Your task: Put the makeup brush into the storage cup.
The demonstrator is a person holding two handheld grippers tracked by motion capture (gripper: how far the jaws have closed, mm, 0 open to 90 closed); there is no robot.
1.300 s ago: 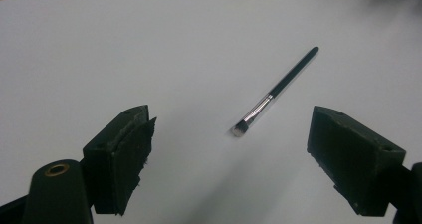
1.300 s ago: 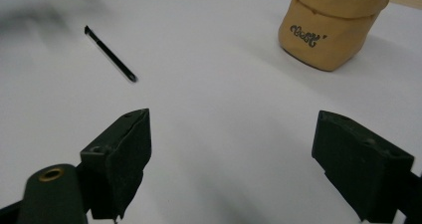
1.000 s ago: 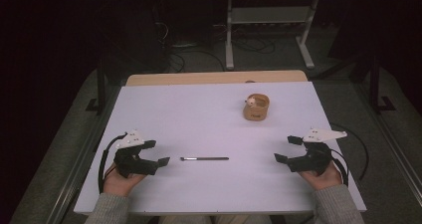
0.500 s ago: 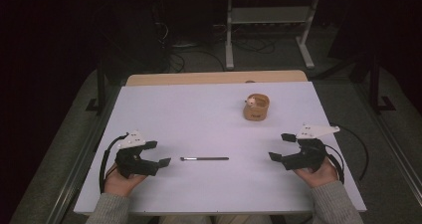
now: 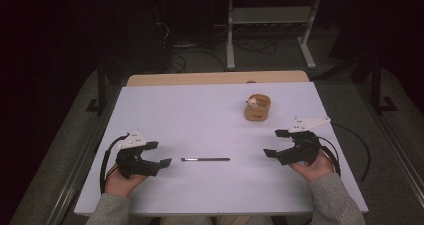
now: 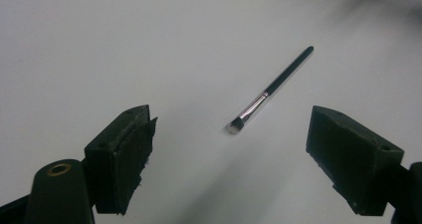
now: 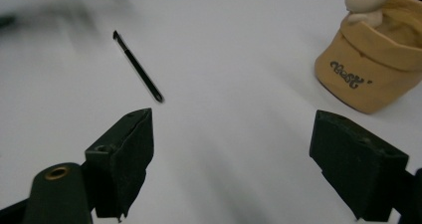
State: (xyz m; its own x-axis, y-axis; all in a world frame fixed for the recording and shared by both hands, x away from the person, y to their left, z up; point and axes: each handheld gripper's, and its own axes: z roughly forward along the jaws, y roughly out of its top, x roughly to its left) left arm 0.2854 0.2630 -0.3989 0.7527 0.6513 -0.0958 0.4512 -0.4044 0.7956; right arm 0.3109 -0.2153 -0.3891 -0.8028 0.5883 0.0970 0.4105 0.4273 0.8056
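On the near part of the white desk [image 5: 200, 115], the left hand-held gripper [image 5: 159, 154] rests with its jaws spread wide and nothing between them; it touches no object. In the left gripper view the thin black makeup brush with a silver ferrule [image 6: 271, 88] lies flat on the desk just ahead of those jaws, bristle end nearest them (the handle angles away to the upper right). In the high view the brush [image 5: 205, 159] lies crosswise between the two hands, just beside the left hand-held gripper and farther from the right one.

The right hand-held gripper [image 5: 275, 143] is likewise wide open and empty, held over the desk's right side, its cable trailing off behind the hand. A tan fabric pouch shaped like a small sack, with dark lettering and a small pale toy figure peeking from its top [image 7: 370, 64], stands upright beyond it, apart from the jaws. Nothing lies between either hand-held gripper and the brush.
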